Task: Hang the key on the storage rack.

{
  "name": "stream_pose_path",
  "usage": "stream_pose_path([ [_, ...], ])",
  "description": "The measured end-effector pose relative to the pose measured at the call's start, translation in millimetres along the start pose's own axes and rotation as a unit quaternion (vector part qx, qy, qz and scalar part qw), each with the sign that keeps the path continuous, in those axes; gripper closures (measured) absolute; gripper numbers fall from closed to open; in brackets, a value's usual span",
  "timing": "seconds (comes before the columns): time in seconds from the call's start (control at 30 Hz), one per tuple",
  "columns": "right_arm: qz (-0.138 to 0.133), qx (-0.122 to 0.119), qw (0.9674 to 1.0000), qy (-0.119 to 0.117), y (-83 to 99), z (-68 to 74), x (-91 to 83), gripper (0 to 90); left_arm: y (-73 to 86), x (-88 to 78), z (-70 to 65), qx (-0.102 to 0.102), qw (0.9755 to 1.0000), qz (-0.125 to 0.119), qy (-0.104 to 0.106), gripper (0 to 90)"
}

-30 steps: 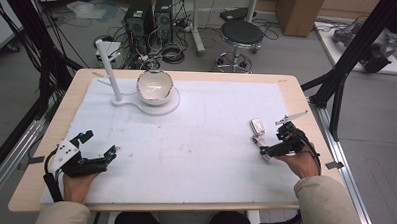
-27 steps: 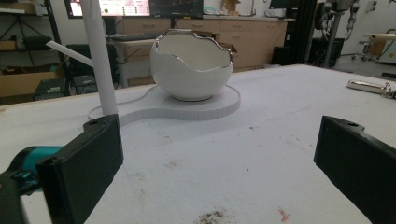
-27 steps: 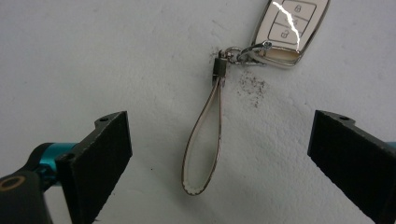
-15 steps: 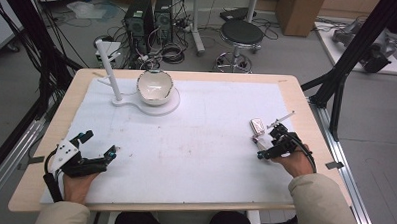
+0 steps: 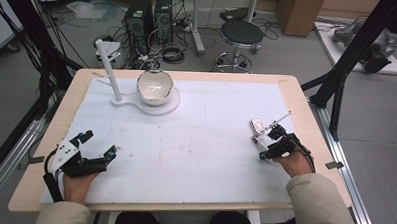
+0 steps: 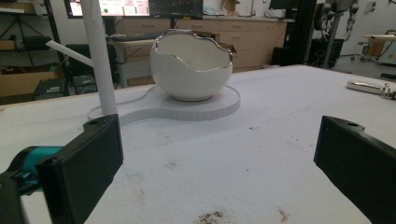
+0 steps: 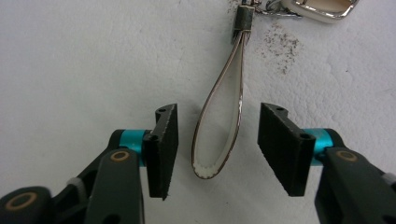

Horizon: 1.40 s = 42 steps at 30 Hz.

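Note:
A silver key fob (image 5: 257, 125) lies on the white mat at the right, and its pale strap loop (image 7: 219, 126) stretches toward me from a small metal clasp (image 7: 243, 18). My right gripper (image 7: 217, 149) is open, one jaw on each side of the loop's near end, neither touching it. In the high view the right gripper (image 5: 261, 148) sits just in front of the fob. My left gripper (image 5: 100, 142) rests open and empty at the front left. Its own view faces a white eggshell-shaped bowl (image 6: 191, 65) across the mat.
The bowl (image 5: 155, 87) sits on a flat white stand (image 5: 170, 106) with an upright white post (image 5: 109, 69) at the back left. The wooden table edge (image 5: 307, 103) frames the mat. Black frame legs, a stool and computers stand beyond the table.
My right gripper has shifted slightly left, closer over the strap. The fob, the bowl and my left gripper have not moved.

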State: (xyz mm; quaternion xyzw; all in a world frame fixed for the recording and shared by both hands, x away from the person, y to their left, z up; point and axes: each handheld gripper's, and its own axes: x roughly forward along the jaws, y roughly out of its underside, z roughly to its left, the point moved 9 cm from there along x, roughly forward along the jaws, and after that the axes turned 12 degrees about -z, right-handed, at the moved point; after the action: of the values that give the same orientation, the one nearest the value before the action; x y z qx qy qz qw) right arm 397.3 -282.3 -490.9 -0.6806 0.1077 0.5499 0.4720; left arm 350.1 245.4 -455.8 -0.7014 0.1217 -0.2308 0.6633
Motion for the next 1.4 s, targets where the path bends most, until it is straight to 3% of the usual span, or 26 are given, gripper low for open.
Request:
stream_pose_path([
  [0.17,0.006,-0.002,0.9999,0.009,1.7,-1.4,-1.1,54.7,0.0,0.0,0.0,0.0,1.0,0.0,0.0,1.7],
  [0.33,0.009,-0.003,1.0,0.001,3.1,0.3,0.8,60.3,0.0,0.0,0.0,0.0,1.0,0.0,0.0,1.7],
  [0.57,0.018,0.011,0.9998,0.003,4.5,-0.7,0.1,77.4,0.0,-0.1,-0.1,0.001,1.0,0.0,0.0,1.7],
  [0.63,0.033,0.013,0.9993,0.013,4.3,0.0,0.2,85.2,0.0,-0.2,-0.1,0.002,1.0,0.0,0.0,1.7],
  [0.83,0.045,0.012,0.9987,0.022,2.7,-0.1,1.4,87.2,-0.3,-0.3,-0.1,0.002,1.0,-0.002,0.001,1.7],
  [1.13,0.019,-0.006,0.9997,0.015,-2.7,3.6,-1.0,87.3,-1.0,-1.1,0.7,-0.004,1.0,-0.006,0.002,1.7],
  [1.3,-0.001,-0.039,0.9992,0.007,-9.0,11.2,-5.3,87.4,-3.4,-3.1,1.7,-0.024,0.9994,-0.017,0.017,1.7],
  [1.4,-0.019,-0.064,0.9977,-0.011,-16.7,21.8,-10.0,87.4,-3.1,-5.1,4.7,-0.021,0.9995,-0.003,0.021,1.7],
])
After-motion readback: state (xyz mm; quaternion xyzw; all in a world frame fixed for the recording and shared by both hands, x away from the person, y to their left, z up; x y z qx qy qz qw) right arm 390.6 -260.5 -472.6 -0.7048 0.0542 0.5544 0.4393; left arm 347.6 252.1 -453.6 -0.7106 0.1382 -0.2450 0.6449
